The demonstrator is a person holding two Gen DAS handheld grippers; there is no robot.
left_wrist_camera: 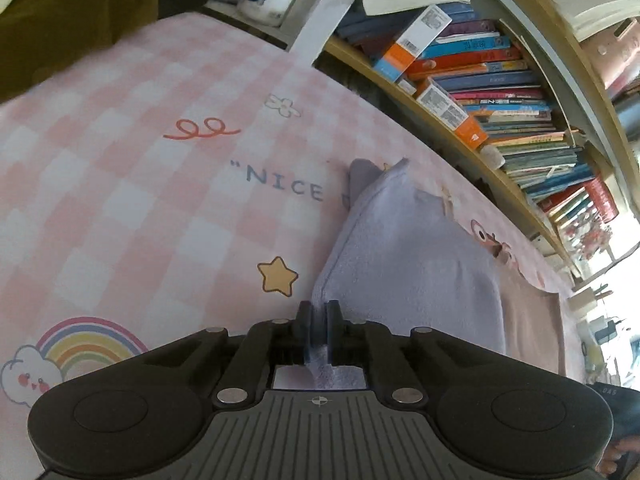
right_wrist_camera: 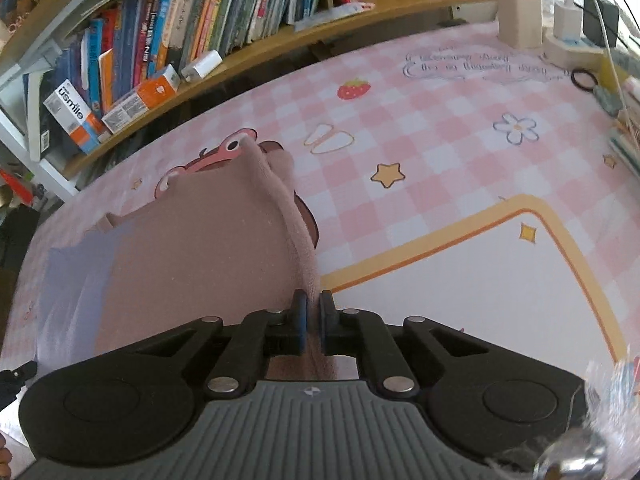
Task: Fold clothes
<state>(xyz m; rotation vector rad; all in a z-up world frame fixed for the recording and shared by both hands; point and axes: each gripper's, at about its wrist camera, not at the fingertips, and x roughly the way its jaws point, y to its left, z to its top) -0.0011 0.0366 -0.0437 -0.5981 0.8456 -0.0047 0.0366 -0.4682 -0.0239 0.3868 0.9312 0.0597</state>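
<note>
Jaws of both grippers are closed on cloth — left gripper (left_wrist_camera: 319, 322) pinches the lilac end, right gripper (right_wrist_camera: 313, 316) the pink end of one garment (left_wrist_camera: 412, 264) on the worktop (left_wrist_camera: 140, 184). It looks partly folded — more folds likely remain.

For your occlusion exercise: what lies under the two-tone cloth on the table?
Under the lavender and pink cloth lies the pink checked table mat. A cartoon animal print peeks out; the rest is covered.
</note>
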